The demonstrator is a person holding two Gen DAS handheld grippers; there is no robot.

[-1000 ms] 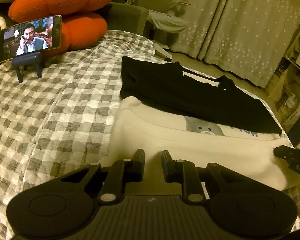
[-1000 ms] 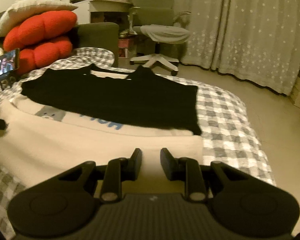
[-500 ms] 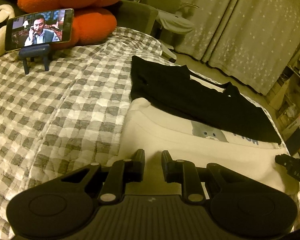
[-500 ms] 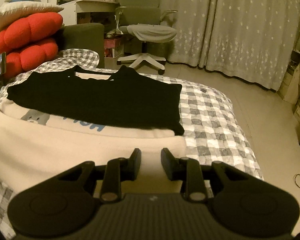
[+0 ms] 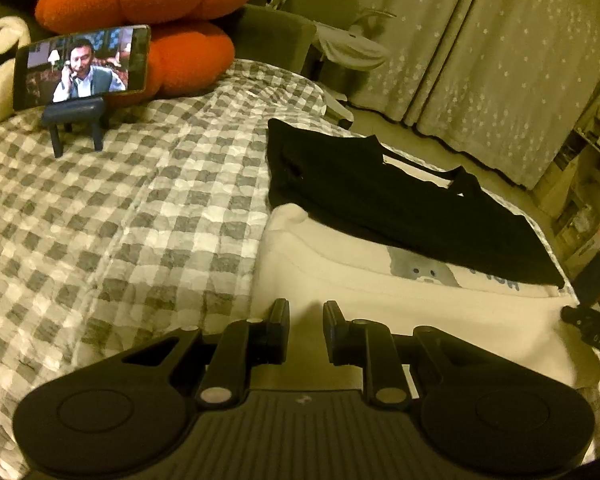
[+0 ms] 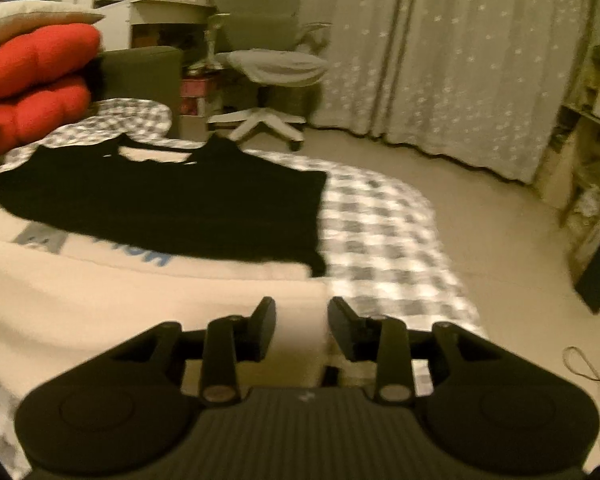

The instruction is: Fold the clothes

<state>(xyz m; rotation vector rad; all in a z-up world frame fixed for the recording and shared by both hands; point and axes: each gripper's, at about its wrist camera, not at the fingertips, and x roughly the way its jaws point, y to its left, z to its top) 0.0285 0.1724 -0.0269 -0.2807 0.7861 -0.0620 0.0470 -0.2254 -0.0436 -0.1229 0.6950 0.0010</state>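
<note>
The bed [image 5: 148, 216] has a checked blanket, and on it lie a white shirt [image 5: 380, 296], orange pillows [image 5: 180, 56] and a phone stand [image 5: 76, 120] near those pillows.

Matt black top [image 5: 380, 196], soft cream shirt [image 5: 380, 300], crinkled checked quilt [image 5: 120, 208]

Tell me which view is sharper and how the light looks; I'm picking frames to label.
Left wrist view: sharp, the checked bedspread and black top crisp, with a dim yellowish cast and fisheye bending at the edges. Right wrist view: motion-blurred, the white shirt print and checks smeared, with the same warm light.
</note>
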